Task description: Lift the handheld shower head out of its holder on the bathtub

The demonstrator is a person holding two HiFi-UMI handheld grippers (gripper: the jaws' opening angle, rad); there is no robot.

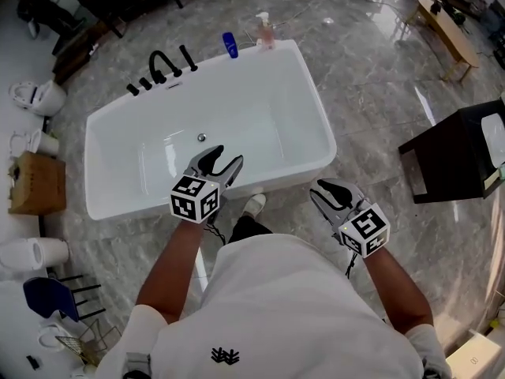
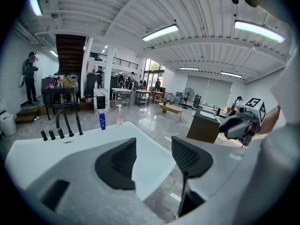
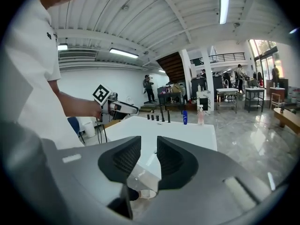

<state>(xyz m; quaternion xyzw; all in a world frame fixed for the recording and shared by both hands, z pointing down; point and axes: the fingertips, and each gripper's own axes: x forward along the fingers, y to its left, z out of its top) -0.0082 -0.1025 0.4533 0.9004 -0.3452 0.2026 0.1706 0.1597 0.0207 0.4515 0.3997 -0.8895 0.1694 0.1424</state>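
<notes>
A white bathtub (image 1: pixel 312 109) fills the middle of the head view. On its far left corner stand black fittings: an arched spout (image 1: pixel 162 65), small knobs, and the slim upright handheld shower head (image 1: pixel 188 58), which sits in its holder. This shower head (image 2: pixel 78 123) also shows far off in the left gripper view, and the shower head (image 3: pixel 168 116) is tiny in the right gripper view. My left gripper (image 1: pixel 226 158) hovers open over the tub's near rim, nothing between its jaws. My right gripper (image 1: pixel 322 188) is open and empty off the tub's near right corner.
A blue bottle (image 1: pixel 230 44) and a pink pump bottle (image 1: pixel 266 31) stand on the tub's far rim. A dark cabinet (image 1: pixel 458 152) is at the right, a wooden bench (image 1: pixel 446 26) beyond it. Toilets (image 1: pixel 35 97) and a cardboard box (image 1: pixel 35 184) line the left wall.
</notes>
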